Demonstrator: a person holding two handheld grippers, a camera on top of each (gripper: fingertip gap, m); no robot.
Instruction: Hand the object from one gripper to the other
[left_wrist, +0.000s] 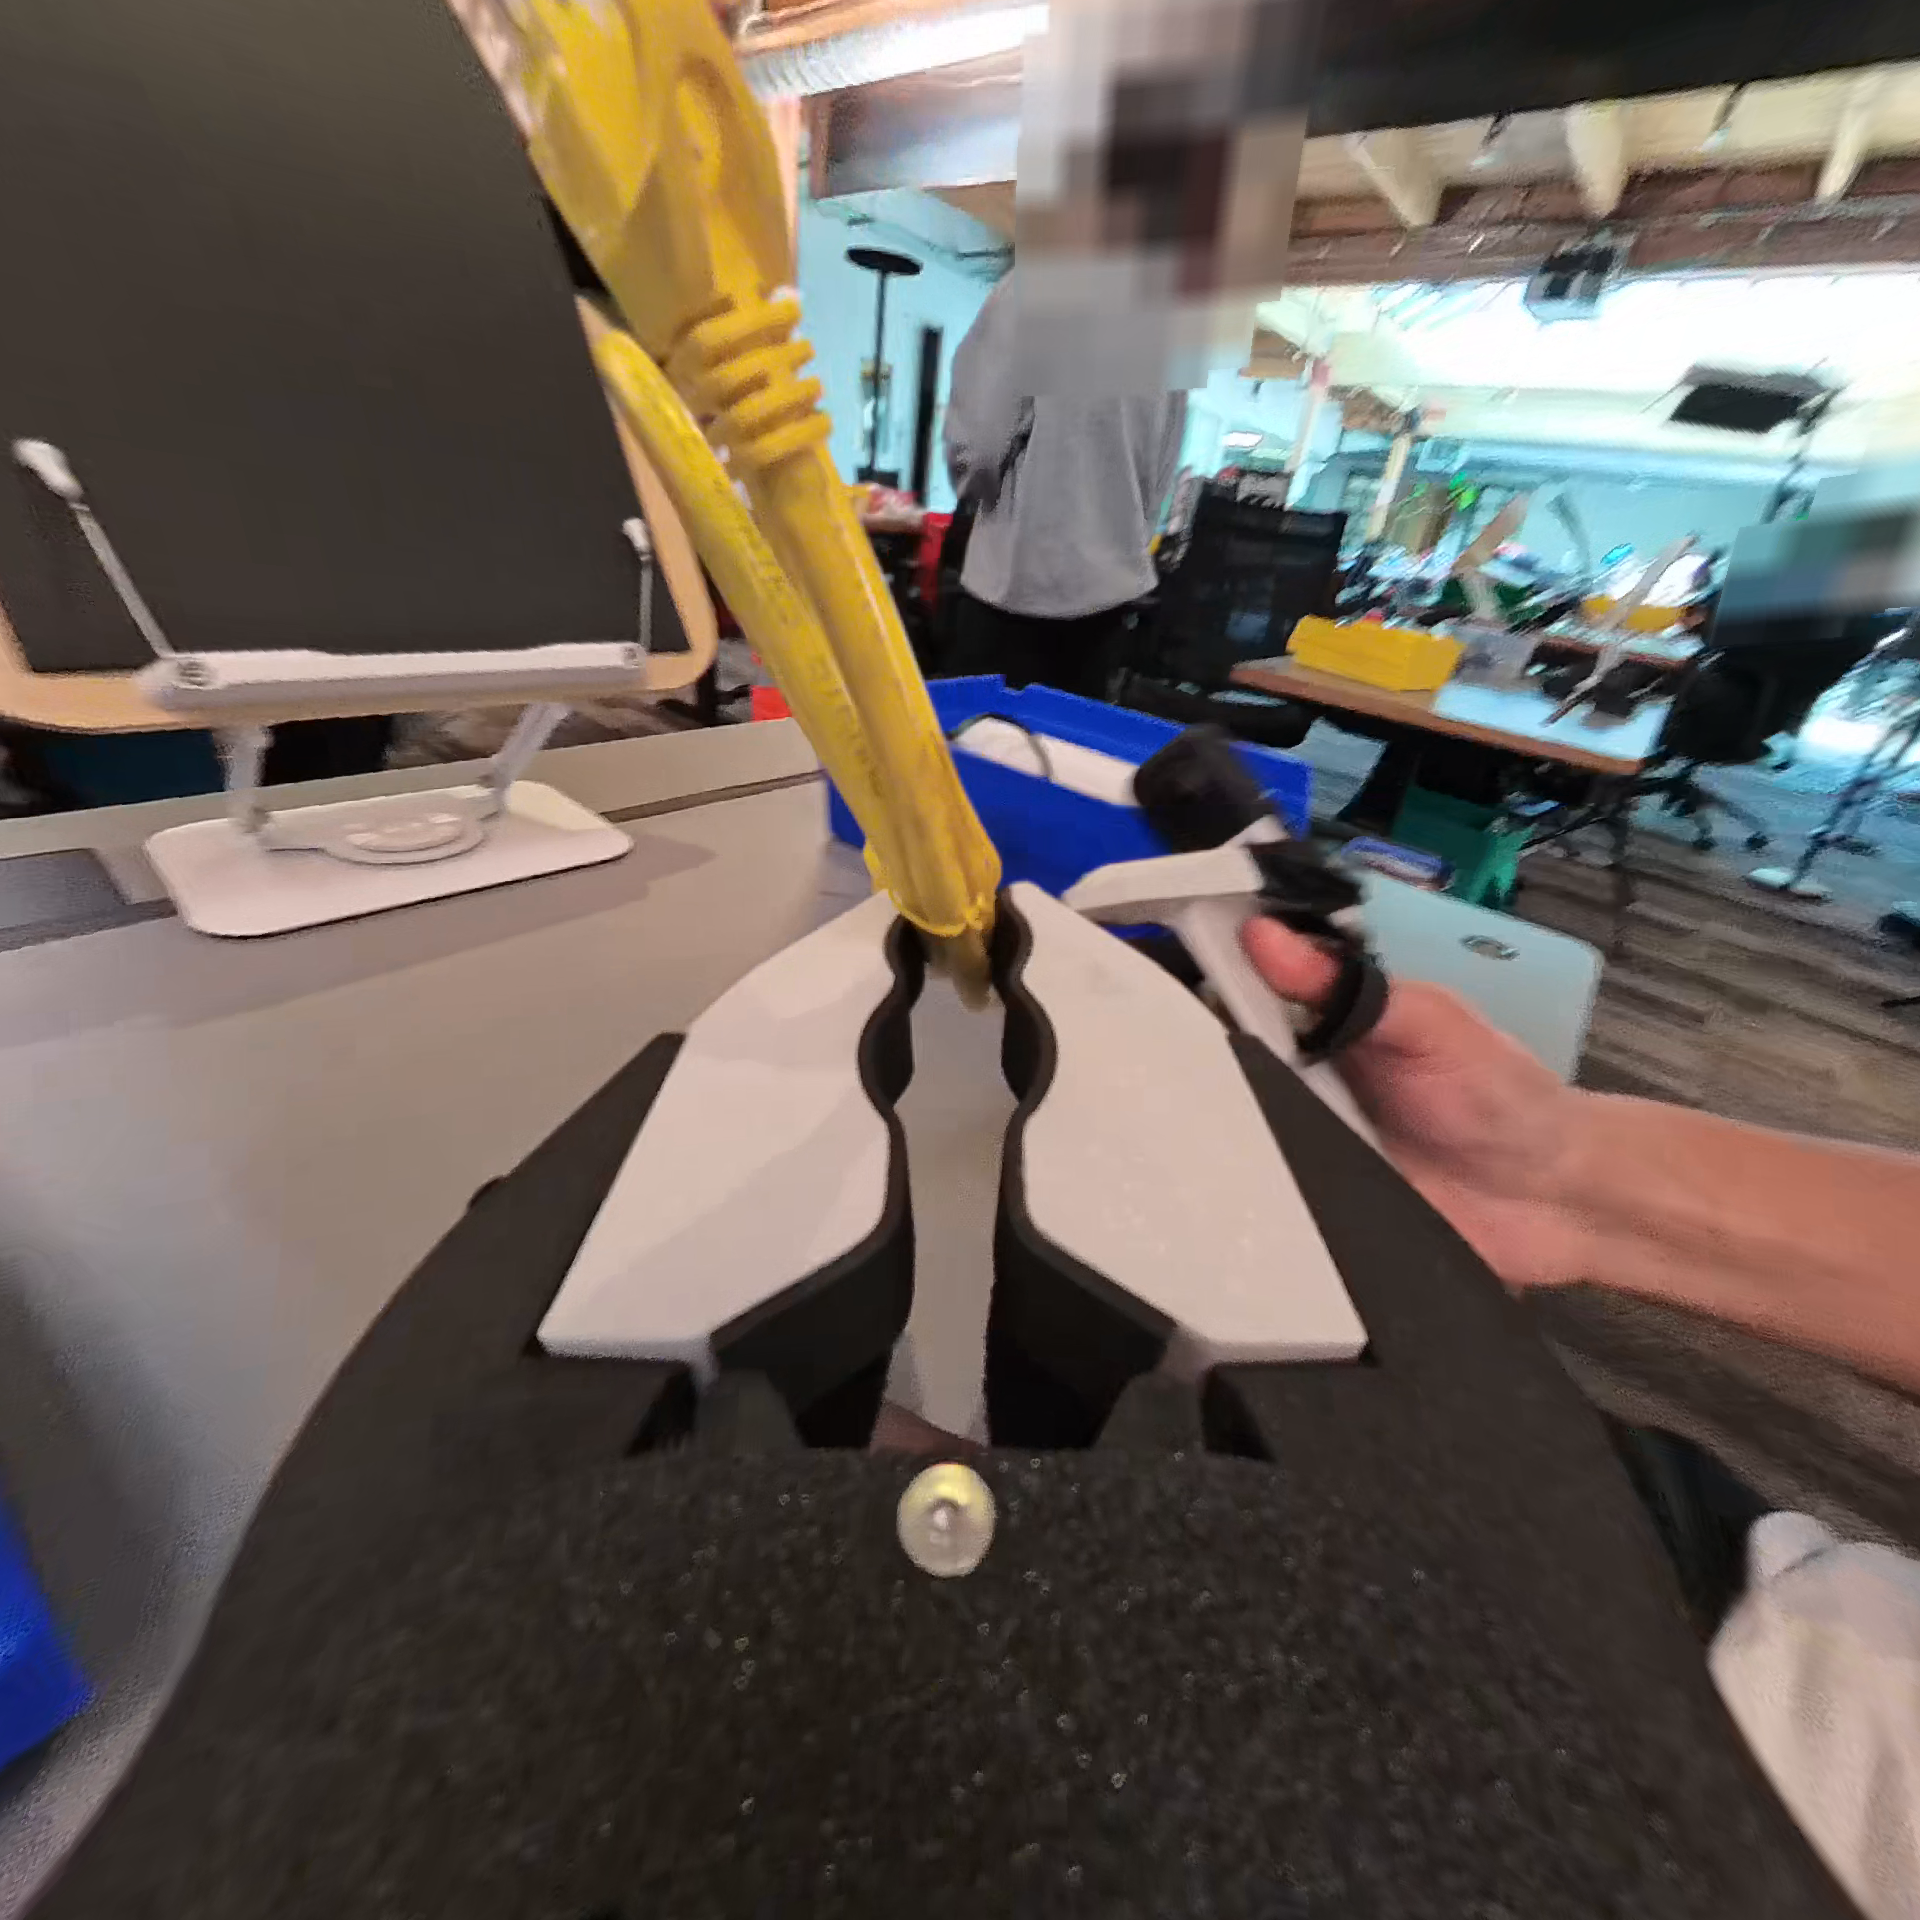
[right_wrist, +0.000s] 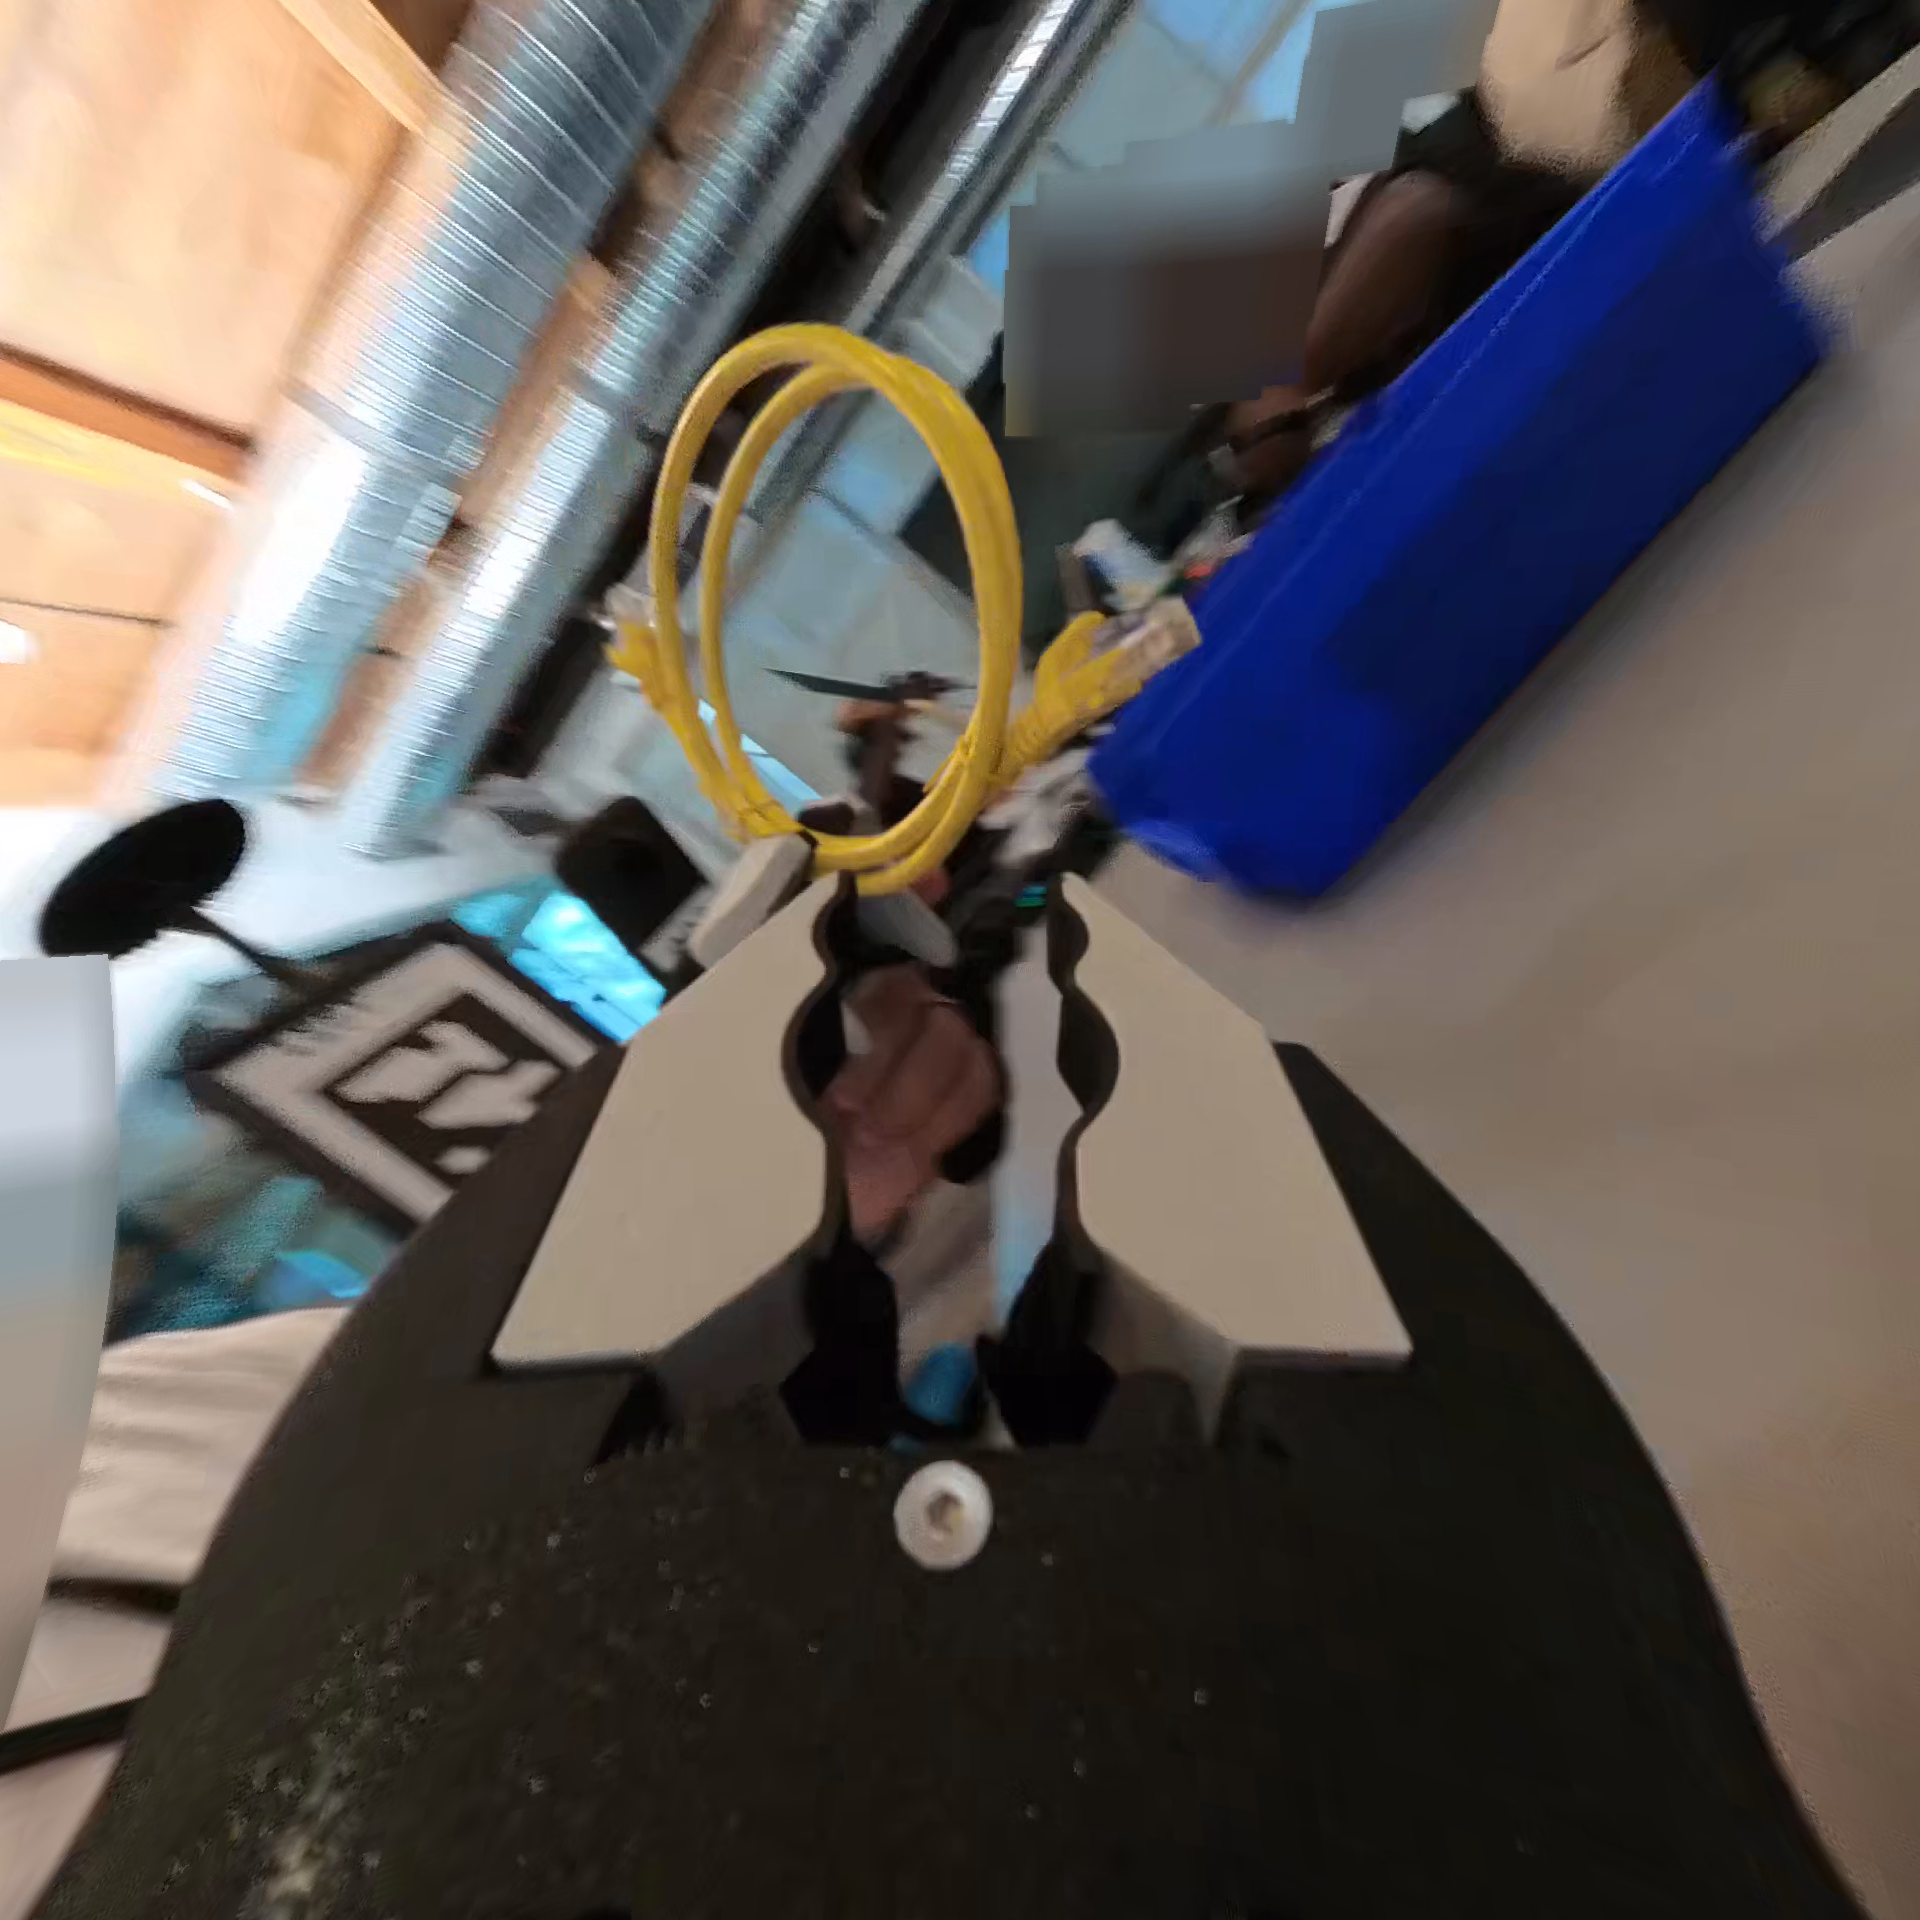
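Observation:
A coiled yellow network cable (left_wrist: 821, 582) sticks up and to the left out of my left gripper (left_wrist: 951, 940), which is shut on the bunched strands at its tips. In the right wrist view the cable (right_wrist: 987, 582) is a loop with two plug ends, held from below by the left gripper's grey fingers (right_wrist: 753, 883). My right gripper (right_wrist: 951, 899) is open and empty, its tips just short of the bottom of the loop. The right gripper (left_wrist: 1174, 894), held by a hand (left_wrist: 1434, 1081), also shows to the right of the left gripper's tips.
A grey table (left_wrist: 312, 1039) lies below both grippers. A blue bin (left_wrist: 1091, 790) stands behind them and also shows in the right wrist view (right_wrist: 1455, 582). A black panel on a white stand (left_wrist: 395, 831) is at the left. A person (left_wrist: 1060, 468) stands in the background.

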